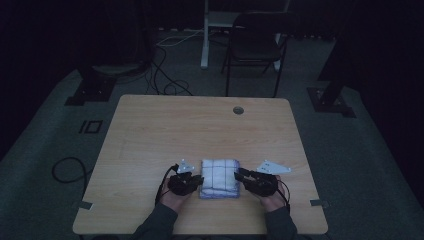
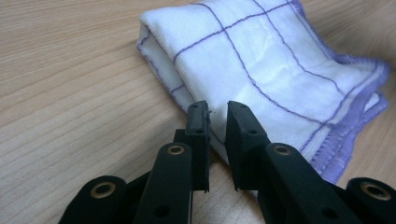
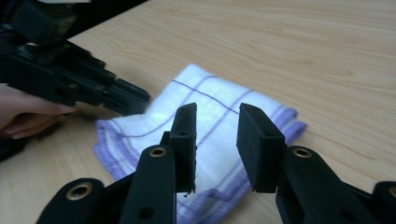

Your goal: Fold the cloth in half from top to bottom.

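Folded cloth (image 1: pixel 219 178), white with thin purple grid lines and a purple stitched hem, lies flat on the near part of the wooden table (image 1: pixel 200 125), about midway between its left and right edges and between the person's two hands. Left gripper (image 1: pixel 194 181) sits low at the cloth's left edge, its tips right at the fabric; in the left gripper view its two black jaws stand a narrow gap apart, with the folded edge of the cloth (image 2: pixel 261 70) just past them and nothing pinched between the pads. Right gripper (image 1: pixel 239 175) comes in from the right side with its tips at the cloth's right edge; in the right gripper view its jaws stand clearly apart, wider than the left pair, with the cloth (image 3: pixel 205 121) lying on the table beyond and under them and nothing clamped. That same view shows the left gripper (image 3: pixel 126 100) across the cloth, its dark nose down on the far corner, and fingers (image 3: pixel 28 114) wrapped round its body. Each gripper carries a grey three-cornered plate on top. Beyond the far edge of the table stands a dark folding chair (image 1: pixel 255 45), and cables (image 1: pixel 165 75) trail over the grey floor.
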`<state>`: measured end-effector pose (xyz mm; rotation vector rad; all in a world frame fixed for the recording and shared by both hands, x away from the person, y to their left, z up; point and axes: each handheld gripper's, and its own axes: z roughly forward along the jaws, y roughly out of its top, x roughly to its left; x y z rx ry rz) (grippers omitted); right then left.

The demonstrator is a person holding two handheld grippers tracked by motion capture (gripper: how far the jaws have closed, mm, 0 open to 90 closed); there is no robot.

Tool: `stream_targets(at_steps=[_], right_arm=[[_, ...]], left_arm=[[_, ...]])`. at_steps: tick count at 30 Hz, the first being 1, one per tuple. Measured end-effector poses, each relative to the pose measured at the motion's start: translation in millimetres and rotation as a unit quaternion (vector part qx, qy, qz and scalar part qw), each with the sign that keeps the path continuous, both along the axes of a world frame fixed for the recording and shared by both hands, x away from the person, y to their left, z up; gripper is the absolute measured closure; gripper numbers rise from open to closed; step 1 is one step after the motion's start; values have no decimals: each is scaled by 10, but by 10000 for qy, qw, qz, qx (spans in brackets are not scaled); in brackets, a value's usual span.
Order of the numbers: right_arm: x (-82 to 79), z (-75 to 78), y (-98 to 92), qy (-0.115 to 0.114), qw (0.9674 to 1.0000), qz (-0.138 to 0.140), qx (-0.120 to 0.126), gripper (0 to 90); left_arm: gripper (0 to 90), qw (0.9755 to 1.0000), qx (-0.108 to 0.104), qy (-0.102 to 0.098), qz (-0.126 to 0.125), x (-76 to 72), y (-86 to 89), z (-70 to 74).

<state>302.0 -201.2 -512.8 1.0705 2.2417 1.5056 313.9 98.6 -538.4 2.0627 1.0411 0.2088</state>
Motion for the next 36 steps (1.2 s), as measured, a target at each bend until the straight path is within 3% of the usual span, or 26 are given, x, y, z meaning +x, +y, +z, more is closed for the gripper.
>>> stream_targets(at_steps=[7, 11, 14, 22, 36], right_arm=[[73, -53, -33, 76, 9994, -244, -221, 673], [132, -107, -68, 139, 9980, -436, -430, 656], [171, -151, -97, 233, 9974, -518, -453, 650], [207, -198, -163, 346, 9949, -787, -535, 631], [207, -215, -161, 376, 9938, -823, -639, 626]], left_arm=[[797, 9999, 69, -81, 60, -16, 20, -8], [764, 9998, -96, -121, 111, -17, 102, 6], [755, 9996, -129, -217, 151, -16, 167, 26], [717, 9990, -143, -227, 347, 26, 312, -1], [689, 9984, -122, -267, 487, 34, 405, -12]])
